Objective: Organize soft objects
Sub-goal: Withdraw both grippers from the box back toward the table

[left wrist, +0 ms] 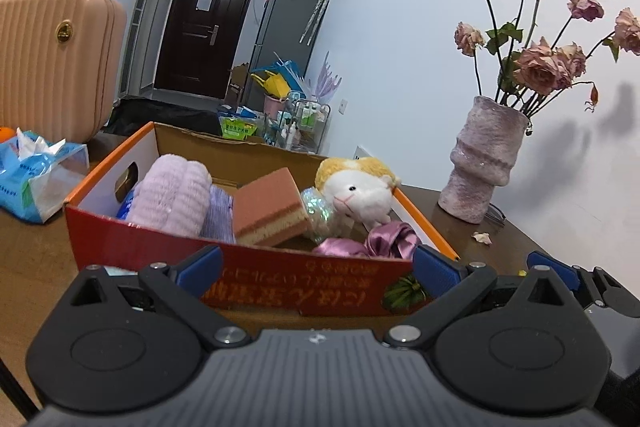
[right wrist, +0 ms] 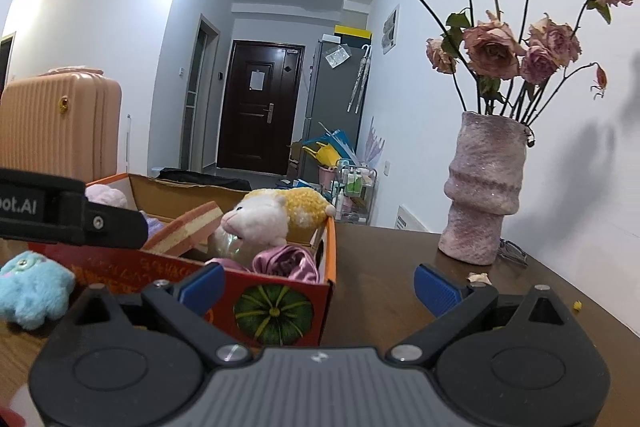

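Observation:
A red and orange cardboard box (left wrist: 160,243) stands on the brown table. It holds a lilac towel (left wrist: 172,195), a pink sponge (left wrist: 268,211), a white and yellow plush (left wrist: 356,191) and a purple satin scrunchie (left wrist: 384,239). My left gripper (left wrist: 316,269) is open and empty, just in front of the box's near wall. My right gripper (right wrist: 318,285) is open and empty at the box's right corner (right wrist: 280,307). A blue plush (right wrist: 30,287) lies on the table left of the box in the right wrist view. The left gripper's side (right wrist: 72,215) shows above it.
A purple vase of dried roses (left wrist: 484,163) stands at the right on the table, also in the right wrist view (right wrist: 482,195). A blue tissue pack (left wrist: 36,175) lies at the left. A pink suitcase (left wrist: 56,59) stands behind it. A petal (left wrist: 482,237) lies near the vase.

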Tool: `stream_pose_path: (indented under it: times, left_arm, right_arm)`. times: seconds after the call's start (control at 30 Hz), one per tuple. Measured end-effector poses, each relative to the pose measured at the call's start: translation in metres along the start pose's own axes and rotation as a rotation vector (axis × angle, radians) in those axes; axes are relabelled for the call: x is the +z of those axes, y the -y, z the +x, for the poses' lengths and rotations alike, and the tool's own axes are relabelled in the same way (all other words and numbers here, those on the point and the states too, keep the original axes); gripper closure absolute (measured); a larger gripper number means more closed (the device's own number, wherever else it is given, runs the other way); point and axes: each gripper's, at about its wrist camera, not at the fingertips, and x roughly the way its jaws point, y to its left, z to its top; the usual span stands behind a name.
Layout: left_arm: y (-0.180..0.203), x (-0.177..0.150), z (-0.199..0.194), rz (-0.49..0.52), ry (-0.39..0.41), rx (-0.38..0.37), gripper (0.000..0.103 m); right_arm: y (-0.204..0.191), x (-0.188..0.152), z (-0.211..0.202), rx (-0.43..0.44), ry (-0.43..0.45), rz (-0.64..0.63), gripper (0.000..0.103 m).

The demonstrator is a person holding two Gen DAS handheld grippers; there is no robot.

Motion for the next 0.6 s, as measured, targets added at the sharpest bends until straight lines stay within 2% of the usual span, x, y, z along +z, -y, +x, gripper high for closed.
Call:
stream_pose_path:
  times: [0.6]
  left_arm:
    - [-0.011,-0.022,-0.06,-0.001,0.024,0.102,0.0]
  right_arm:
    - [-0.004,-0.016,-0.062,0.027,-0.016,0.006,0.0]
